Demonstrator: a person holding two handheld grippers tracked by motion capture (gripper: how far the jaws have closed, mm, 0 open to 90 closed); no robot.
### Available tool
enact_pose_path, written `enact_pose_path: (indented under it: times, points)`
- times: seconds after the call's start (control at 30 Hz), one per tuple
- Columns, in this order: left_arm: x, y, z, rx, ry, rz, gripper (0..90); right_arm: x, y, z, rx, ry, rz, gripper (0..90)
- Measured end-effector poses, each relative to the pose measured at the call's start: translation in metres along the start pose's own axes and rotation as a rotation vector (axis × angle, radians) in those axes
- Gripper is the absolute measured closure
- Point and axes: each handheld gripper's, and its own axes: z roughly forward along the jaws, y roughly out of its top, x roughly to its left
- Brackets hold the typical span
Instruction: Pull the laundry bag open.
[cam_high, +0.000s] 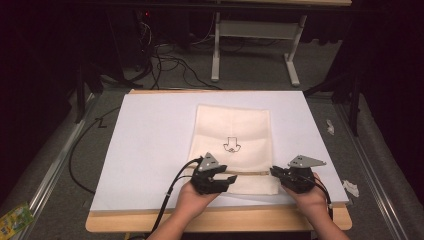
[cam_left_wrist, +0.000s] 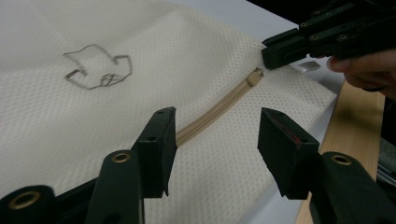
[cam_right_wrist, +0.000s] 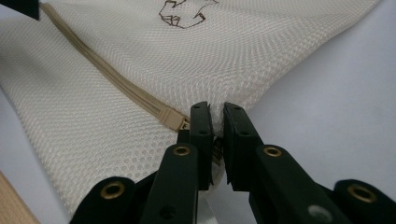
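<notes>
A cream mesh bag (cam_high: 232, 135) lies flat on the white mat (cam_high: 150, 150), with a small dark line drawing (cam_high: 231, 146) printed on it. A tan zipper (cam_high: 252, 173) runs across its near end. My left gripper (cam_high: 231, 179) is open, and in the left gripper view (cam_left_wrist: 217, 126) its jaws stand either side of the zipper (cam_left_wrist: 215, 109) just above the mesh. My right gripper (cam_right_wrist: 218, 112) is shut on the bag's right edge beside the zipper's end piece (cam_right_wrist: 172, 119). The left gripper view also shows that right gripper (cam_left_wrist: 280, 51) pinching the corner.
The mat rests on a wooden table (cam_high: 220, 220) whose bare front strip shows under my hands. Cables (cam_high: 170, 65) and a white table frame (cam_high: 255, 30) lie on the floor beyond. Crumpled scraps (cam_high: 351, 188) sit on the floor right of the table, and a green packet (cam_high: 12, 220) lies on the floor at lower left.
</notes>
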Motion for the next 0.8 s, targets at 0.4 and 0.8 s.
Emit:
enact_pose_path:
  times: [0.4, 0.8]
  points:
    - [-0.027, 0.024, 0.063, 0.045, -0.029, 0.005, 57.2, -0.004, 0.002, -0.005, -0.039, 0.009, 0.008, 84.0]
    - [-0.039, 0.027, 0.095, 0.049, -0.026, -0.057, 72.7, -0.008, 0.005, -0.009, -0.060, 0.013, 0.020, 84.1]
